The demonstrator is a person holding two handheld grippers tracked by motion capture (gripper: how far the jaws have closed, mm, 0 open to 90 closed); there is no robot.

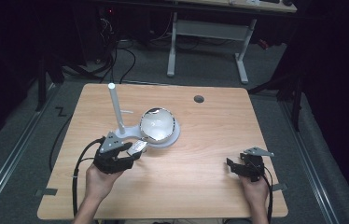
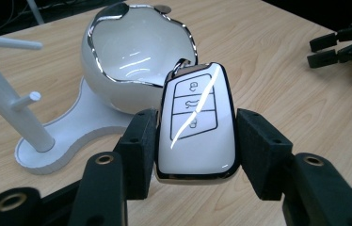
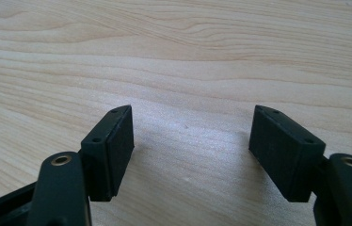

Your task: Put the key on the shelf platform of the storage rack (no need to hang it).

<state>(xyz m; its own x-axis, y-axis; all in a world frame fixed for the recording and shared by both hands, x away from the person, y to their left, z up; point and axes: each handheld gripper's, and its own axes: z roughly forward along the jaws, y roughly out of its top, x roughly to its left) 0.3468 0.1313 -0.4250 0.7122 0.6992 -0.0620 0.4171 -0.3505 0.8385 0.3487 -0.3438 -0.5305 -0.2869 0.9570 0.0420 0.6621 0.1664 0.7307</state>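
Left tongs [image 2: 195, 141]: closed on a white car key [image 2: 195, 125], gripped by its two long sides and held above the bench [image 1: 200, 135], button face up.
Car key position: just in front of the white egg-shaped bowl [image 2: 136, 52], not touching it.
Bowl: seated on a white stand [image 2: 66, 136] beside an upright post [image 1: 116, 108].
Right tongs [image 3: 190, 150]: spread wide, nothing held, low over bare wood at the bench's right side.
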